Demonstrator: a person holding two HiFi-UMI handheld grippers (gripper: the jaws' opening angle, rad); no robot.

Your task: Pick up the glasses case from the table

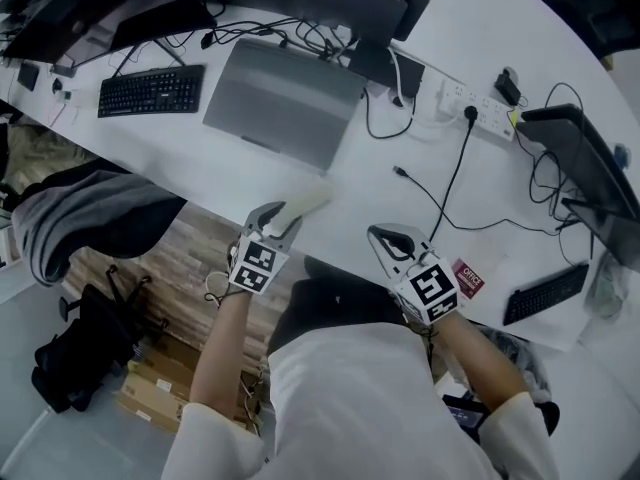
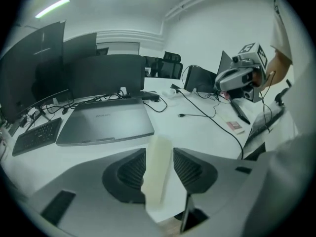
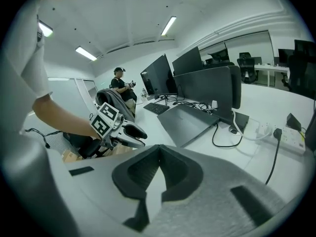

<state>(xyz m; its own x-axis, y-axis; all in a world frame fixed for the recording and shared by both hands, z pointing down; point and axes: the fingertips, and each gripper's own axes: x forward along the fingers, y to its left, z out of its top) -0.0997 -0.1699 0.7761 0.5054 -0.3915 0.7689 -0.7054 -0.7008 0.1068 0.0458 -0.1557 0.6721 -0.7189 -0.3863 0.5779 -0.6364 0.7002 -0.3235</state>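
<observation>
Cream glasses case (image 1: 308,198): lay on the white table (image 1: 360,193), close to its near edge, just in front of the closed grey laptop (image 1: 285,103) and apart from it.
Lie: long axis ran away from the near edge, slanted a little toward the laptop's right corner.
Form: long, narrow, rounded at the far end; it was blurred in the head view, so no seam or hinge could be placed.
Left gripper (image 1: 274,219): jaws spread, one ribbed pad on either side of the case's near half; a sliver of table showed on the right side, and neither pad pressed on it.
Right gripper (image 3: 158,152): jaws pressed together at the tips, nothing between them; it hung above the near edge to the right, well apart from the case.
Weight, judged: light, an easy lift for one gripper.
Stiffness, judged: probably a rigid shell that would take a firm squeeze, though the pictures could not rule out a soft one.
Surface, judged: smooth and matte, with curved flanks that could let it slide up and out of a shallow pinch.
Hold, judged: across the narrow width, nearer the middle than the end, pads seated low on the flanks so it would not tip.
Risk, judged: a nudge could send it over the near edge.
</observation>
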